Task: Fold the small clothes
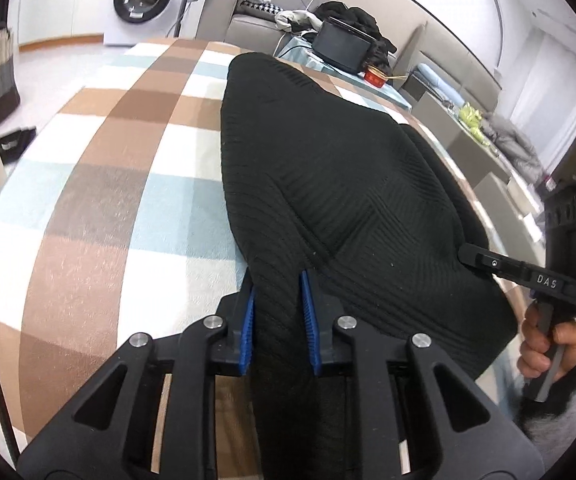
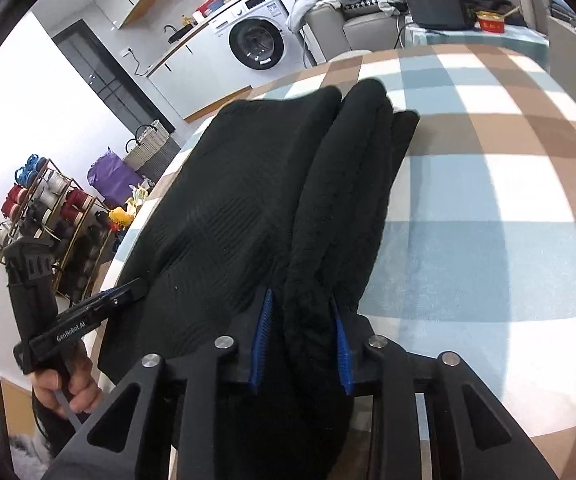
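A black ribbed knit garment [image 1: 327,184] lies on the checked tablecloth [image 1: 120,168], stretching away from me. My left gripper [image 1: 278,280] is shut on its near left edge, cloth bunched between the blue pads. My right gripper [image 2: 301,300] is shut on the garment's [image 2: 240,208] near right edge, where thick folds run away along the right side. Each gripper shows in the other's view: the right one [image 1: 471,258] at the garment's right corner, the left one [image 2: 136,286] at its left corner.
A black box [image 1: 341,46] and a red tin [image 1: 375,76] stand on a side table beyond the far edge. A washing machine [image 2: 258,44], sofa with clothes [image 1: 272,12] and a rack of spools [image 2: 44,208] surround the table. The tablecloth [image 2: 487,184] extends right.
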A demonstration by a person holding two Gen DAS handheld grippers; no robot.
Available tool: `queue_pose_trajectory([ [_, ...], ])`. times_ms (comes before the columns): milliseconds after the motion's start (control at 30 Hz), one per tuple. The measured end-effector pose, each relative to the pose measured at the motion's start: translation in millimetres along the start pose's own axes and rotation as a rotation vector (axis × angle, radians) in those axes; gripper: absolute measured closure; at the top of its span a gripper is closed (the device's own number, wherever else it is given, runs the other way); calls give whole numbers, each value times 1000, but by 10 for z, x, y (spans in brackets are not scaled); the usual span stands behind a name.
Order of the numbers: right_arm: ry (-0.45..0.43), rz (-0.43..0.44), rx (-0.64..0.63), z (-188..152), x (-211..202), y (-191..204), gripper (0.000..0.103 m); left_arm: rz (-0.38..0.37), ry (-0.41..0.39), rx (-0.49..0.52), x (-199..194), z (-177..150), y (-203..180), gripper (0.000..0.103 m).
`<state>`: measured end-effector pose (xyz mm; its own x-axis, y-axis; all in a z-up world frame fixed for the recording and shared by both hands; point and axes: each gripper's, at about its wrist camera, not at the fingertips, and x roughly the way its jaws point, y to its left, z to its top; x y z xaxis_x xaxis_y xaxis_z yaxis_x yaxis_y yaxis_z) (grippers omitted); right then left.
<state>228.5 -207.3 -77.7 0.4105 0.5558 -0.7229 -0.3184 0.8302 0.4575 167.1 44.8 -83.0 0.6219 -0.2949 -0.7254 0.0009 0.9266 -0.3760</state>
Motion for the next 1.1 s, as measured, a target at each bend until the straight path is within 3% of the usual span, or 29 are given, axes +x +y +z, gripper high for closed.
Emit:
queue_pose_trajectory([
  [233, -134, -2, 39, 184, -277, -174, 75, 75, -9, 76, -19, 31, -81, 83],
  [300, -138, 3, 24, 224, -185, -151, 84, 80, -10, 83, -9, 36, -114, 82],
  [433, -52, -184, -10, 210, 65, -150, 87, 73, -13, 69, -33, 30, -110, 82],
  [533, -66, -138, 29, 210, -33, -213, 86, 74, -18, 59, -83, 32, -80, 81],
  [667, -143, -87, 7, 406, -208, -83, 68, 78, -42, 64, -159, 84, -104, 81],
  [867, -80, -17, -2, 740, 230, 9, 67, 95, -64, 107, -244, 92, -248, 74],
  [933, -44, -14, 17, 792, 417, -12, 71, 88, -73, 122, -282, 72, -257, 69],
  [967, -23, -14, 10, 813, 507, -2, 90, 86, -73, 124, -300, 58, -254, 68],
  [1000, -26, -19, -12, 811, 514, 53, 93, 92, -70, 123, -314, 45, -243, 68],
  [1100, -162, -71, -119, 786, 276, 273, 94, 103, -63, 119, -348, 16, -210, 68],
])
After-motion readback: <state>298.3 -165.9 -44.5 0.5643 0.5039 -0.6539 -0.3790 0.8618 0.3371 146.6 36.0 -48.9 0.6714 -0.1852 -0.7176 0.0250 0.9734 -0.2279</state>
